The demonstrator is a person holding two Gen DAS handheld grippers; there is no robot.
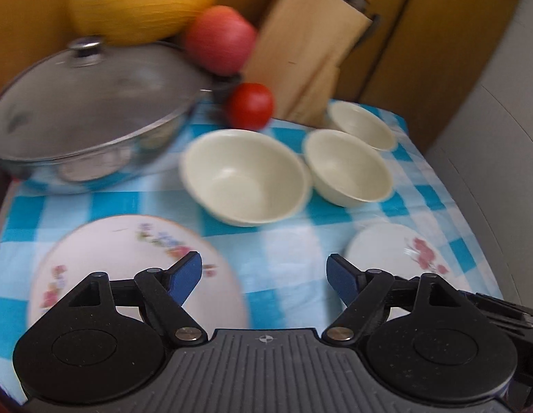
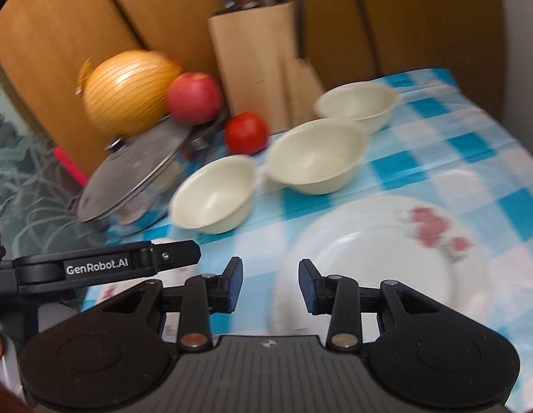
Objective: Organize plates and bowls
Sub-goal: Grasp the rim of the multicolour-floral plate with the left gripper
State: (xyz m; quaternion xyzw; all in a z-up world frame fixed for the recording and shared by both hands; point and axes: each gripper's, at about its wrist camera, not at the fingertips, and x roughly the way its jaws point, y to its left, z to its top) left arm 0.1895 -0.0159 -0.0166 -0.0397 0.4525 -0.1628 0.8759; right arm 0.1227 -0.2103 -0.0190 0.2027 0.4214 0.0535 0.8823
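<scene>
Three cream bowls stand empty in a row on the checked cloth: a large one [image 1: 246, 175], a middle one [image 1: 349, 167] and a far one [image 1: 362, 124]. A big floral plate [image 1: 129, 268] lies front left, under the left finger of my left gripper [image 1: 264, 277], which hangs open and empty above the cloth. A smaller floral plate [image 1: 393, 251] lies front right. In the right wrist view my right gripper [image 2: 270, 285] hovers over the left rim of that plate [image 2: 380, 261], jaws apart with nothing between them. The bowls [image 2: 215, 199] [image 2: 318, 155] [image 2: 357, 103] sit beyond it.
A steel pot with a glass lid [image 1: 91, 113] fills the back left. Behind it are an onion [image 1: 139, 0], an apple [image 1: 220, 38], a tomato [image 1: 251, 105] and a wooden knife block [image 1: 311, 51]. Cardboard walls close the back. The table's right edge [image 1: 455, 189] drops off.
</scene>
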